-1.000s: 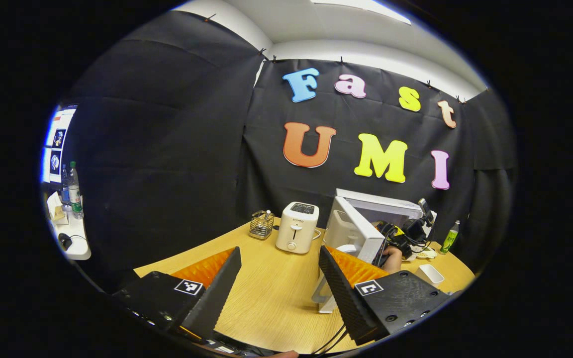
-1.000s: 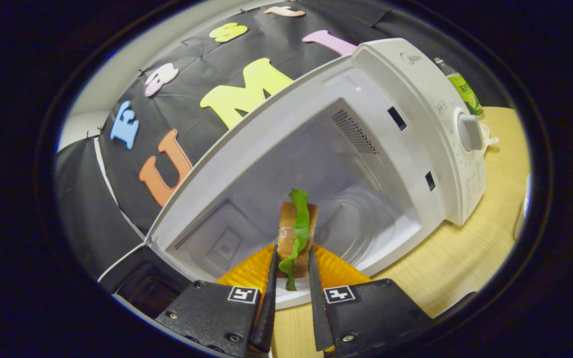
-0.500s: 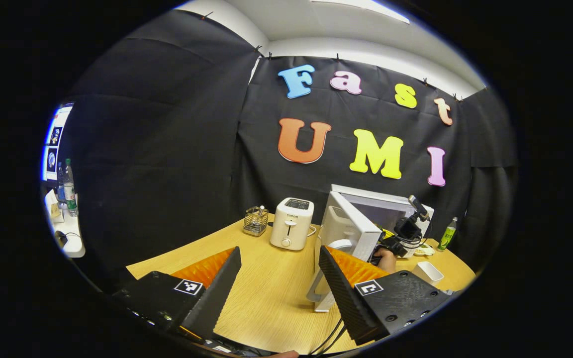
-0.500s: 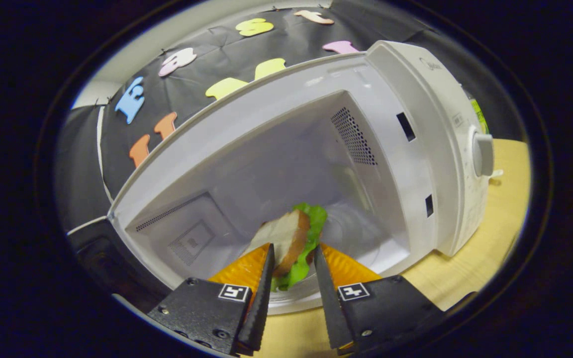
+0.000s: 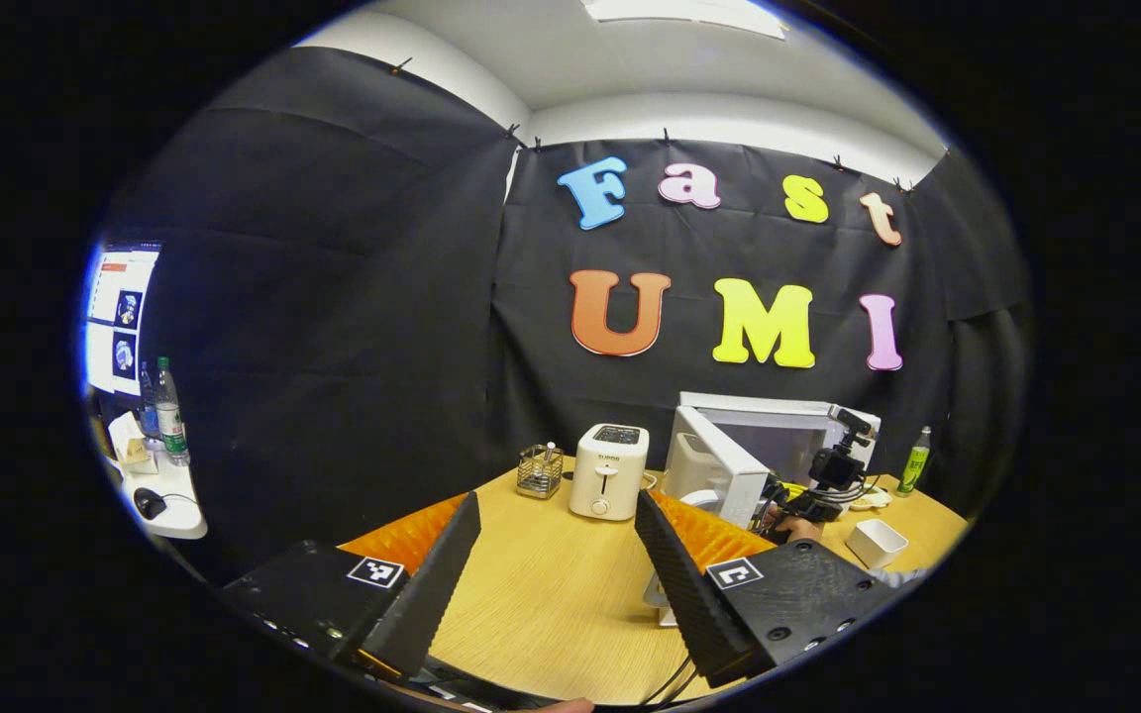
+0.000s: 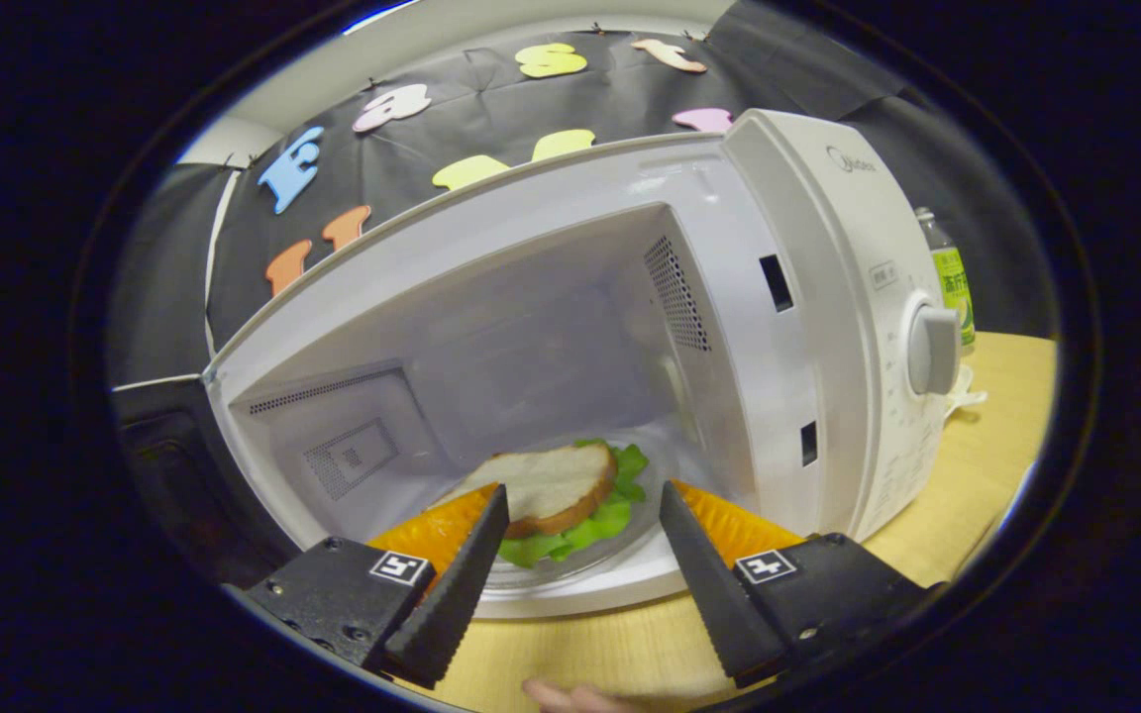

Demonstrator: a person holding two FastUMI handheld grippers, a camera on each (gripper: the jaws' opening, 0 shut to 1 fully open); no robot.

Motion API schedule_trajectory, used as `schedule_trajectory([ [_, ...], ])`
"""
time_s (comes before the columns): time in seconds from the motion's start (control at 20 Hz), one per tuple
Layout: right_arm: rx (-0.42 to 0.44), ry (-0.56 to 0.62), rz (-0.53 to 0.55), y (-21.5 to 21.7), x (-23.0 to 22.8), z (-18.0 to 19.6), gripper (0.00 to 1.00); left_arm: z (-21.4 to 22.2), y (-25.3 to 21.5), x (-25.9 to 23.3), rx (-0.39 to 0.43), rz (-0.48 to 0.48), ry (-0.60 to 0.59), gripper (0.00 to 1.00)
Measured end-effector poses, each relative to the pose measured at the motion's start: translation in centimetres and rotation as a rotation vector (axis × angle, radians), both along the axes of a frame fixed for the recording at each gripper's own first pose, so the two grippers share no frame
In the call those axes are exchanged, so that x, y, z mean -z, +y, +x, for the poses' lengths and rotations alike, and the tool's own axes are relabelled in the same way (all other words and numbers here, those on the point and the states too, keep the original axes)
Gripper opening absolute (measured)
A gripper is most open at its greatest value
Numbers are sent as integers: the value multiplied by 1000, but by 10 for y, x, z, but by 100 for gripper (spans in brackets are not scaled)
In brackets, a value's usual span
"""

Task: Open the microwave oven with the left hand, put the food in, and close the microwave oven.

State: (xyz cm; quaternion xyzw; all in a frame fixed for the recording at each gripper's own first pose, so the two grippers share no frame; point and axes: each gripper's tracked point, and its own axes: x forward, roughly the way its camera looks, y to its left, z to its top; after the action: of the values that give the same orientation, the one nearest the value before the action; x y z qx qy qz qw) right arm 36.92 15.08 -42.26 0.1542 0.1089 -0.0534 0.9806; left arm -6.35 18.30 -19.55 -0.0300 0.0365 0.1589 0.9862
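Sandwich (image 6: 561,495) now lies flat on the glass plate (image 6: 630,540) inside the microwave (image 6: 808,297), near the front edge of the cavity floor, bread on top and lettuce showing along its near and right sides. Half a second ago it was tipped on edge between the fingers of the right gripper (image 6: 578,560); those jaws are now spread wide with nothing between them, so the food has been let go and the placing step looks done. A second ago it stood nearly upright in a narrow pinch. In the left gripper view, the left gripper (image 5: 556,560) hangs over the near part of the wooden table (image 5: 551,604), jaws spread and empty, much as before, though its view has shifted a little. Farther back the toaster (image 5: 609,470) and wire basket (image 5: 539,469) sit toward the table's far edge, and the microwave door (image 5: 719,477) stands open beside them. What remains, I judge, is drawing the right gripper clear and swinging the door shut.
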Motion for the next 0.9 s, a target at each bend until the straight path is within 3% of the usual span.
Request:
schedule_trajectory([
  [0.15,-24,30,-4,-4,3,-19,91,-12,7,-12,-31,81,-43,94],
  [0.2,-26,24,-9,-6,0,-27,100,-17,14,-12,-63,107,-44,94],
  [0.25,-39,23,2,-6,-2,-34,100,-18,16,-10,-73,123,-36,94],
  [0.3,-70,31,13,-2,-1,-44,91,-19,12,-9,-69,133,-28,94],
  [0.35,-86,55,14,-1,2,-53,91,-22,11,-8,-69,137,-21,94],
  [0.4,-96,79,16,-3,4,-62,91,-22,10,-8,-68,138,-17,83],
  [0.45,-104,94,25,-3,1,-71,91,-24,10,-5,-69,135,-6,83],
  [0.5,-106,93,28,-6,-6,-81,91,-23,12,-1,-69,130,8,94],
  [0.55,-104,88,28,-9,-15,-89,100,-22,12,0,-68,132,12,94],
  [0.6,-100,88,20,-13,-24,-97,100,-22,14,0,-72,134,17,94],
  [0.65,-100,83,16,-16,-34,-105,100,-21,14,0,-73,141,19,92],
  [0.7,-103,75,10,-19,-46,-112,100,-21,15,-1,-73,149,16,81],
  [0.75,-111,66,5,-20,-59,-120,91,-19,15,0,-70,155,19,91],
  [0.85,-126,71,-11,-25,-79,-140,91,-14,15,5,-64,158,33,91],
  [0.9,-154,58,-5,-23,-96,-154,91,-13,15,7,-60,157,43,66],
])
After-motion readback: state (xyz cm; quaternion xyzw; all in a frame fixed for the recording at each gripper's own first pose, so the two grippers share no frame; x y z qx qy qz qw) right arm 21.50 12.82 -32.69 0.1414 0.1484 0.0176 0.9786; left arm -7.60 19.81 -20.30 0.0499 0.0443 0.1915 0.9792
